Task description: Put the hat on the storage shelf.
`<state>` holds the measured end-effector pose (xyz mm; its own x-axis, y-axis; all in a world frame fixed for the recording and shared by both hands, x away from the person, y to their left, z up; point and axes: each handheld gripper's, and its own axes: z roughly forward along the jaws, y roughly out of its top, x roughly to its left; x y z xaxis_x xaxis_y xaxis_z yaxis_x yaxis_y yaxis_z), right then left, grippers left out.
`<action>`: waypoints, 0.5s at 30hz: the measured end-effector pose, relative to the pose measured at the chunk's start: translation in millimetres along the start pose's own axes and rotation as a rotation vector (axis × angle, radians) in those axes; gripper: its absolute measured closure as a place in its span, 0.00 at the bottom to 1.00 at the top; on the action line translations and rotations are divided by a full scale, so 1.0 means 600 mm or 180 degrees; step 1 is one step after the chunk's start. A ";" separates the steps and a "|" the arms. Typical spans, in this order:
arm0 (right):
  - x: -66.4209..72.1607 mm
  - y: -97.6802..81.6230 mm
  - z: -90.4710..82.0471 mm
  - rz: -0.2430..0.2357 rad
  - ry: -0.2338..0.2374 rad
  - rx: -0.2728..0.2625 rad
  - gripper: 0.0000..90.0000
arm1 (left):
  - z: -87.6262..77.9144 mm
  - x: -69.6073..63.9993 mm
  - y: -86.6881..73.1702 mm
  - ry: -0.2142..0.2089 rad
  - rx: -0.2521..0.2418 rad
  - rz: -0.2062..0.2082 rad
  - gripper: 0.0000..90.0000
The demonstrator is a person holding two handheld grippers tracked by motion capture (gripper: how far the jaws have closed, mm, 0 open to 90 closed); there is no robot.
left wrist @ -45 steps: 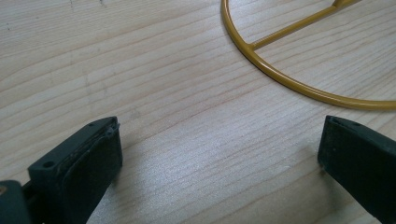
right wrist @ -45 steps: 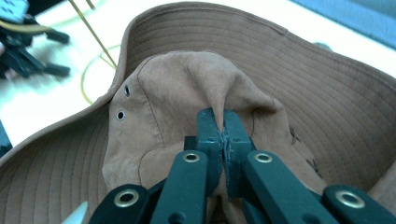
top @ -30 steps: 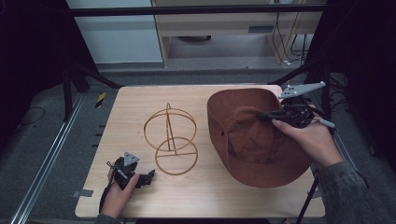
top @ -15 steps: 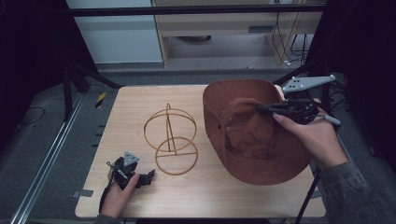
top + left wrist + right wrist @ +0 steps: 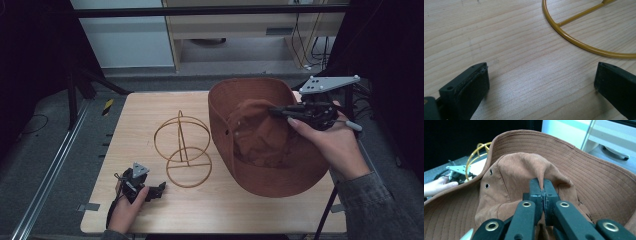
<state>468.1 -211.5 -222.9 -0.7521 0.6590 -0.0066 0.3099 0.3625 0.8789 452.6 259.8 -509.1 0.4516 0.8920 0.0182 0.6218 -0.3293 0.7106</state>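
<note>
Right now the wooden table (image 5: 150, 115) is carrying a brown brimmed hat (image 5: 260, 165) on its right half, with the far brim tipping up off the surface and the near brim lying on the wood. Just left of the hat, the yellow wire hat stand (image 5: 182, 147) is standing upright on its ring base, apart from both grippers. Smallest of all, the right gripper (image 5: 543, 185) is pinching a fold of the hat's crown between its closed jaws, while the left gripper (image 5: 155, 190) is resting near the table's front edge with jaws standing wide and gripping nothing, close to the stand's base ring.
</note>
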 end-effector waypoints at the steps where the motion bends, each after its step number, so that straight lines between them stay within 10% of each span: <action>1: 0.002 0.002 0.000 -0.0005 0.0003 -0.0010 0.99 | 0.000 0.000 0.000 -0.0001 0.0000 -0.0001 0.00; 15: 0.029 0.032 0.009 -0.0119 -0.0030 -0.0097 0.99 | 0.001 0.000 0.001 0.0006 0.0002 0.0001 0.00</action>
<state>464.1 -189.7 -208.8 -0.7572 0.6517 -0.0440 0.2638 0.3668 0.8921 453.3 259.5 -509.0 0.4505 0.8926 0.0197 0.6220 -0.3296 0.7102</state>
